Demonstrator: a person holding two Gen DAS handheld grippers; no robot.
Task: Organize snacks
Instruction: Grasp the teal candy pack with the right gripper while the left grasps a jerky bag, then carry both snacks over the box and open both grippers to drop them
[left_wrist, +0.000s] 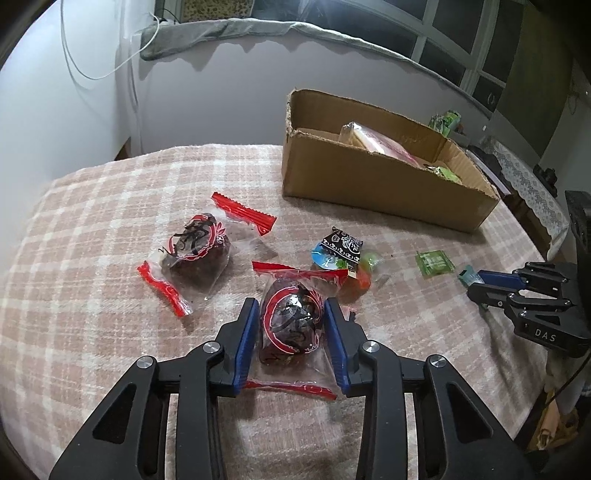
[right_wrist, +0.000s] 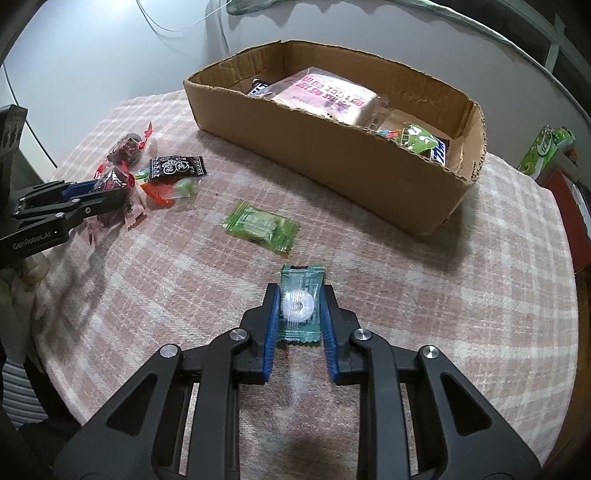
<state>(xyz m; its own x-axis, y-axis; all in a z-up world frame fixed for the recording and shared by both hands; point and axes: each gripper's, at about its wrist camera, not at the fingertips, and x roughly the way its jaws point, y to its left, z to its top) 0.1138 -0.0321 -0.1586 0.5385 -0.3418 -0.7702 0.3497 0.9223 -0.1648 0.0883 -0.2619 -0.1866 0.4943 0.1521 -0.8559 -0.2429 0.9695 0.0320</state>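
You have two red-ended cakes (left_wrist: 290, 321) (left_wrist: 197, 254), one black candy (right_wrist: 177, 167), one orange-green candy (right_wrist: 173, 190), one green packet (right_wrist: 260, 225), one teal mint (right_wrist: 298, 304), and one box (right_wrist: 332, 158) with several snacks inside.

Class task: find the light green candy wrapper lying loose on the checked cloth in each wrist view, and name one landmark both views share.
Left wrist view: green wrapper at right of centre, left of the right gripper.
Right wrist view: green wrapper at centre, ahead of the fingers.
Shared landmark: cardboard box.

Black grippers (left_wrist: 290, 314), blue pads (right_wrist: 273, 314), silver screws.
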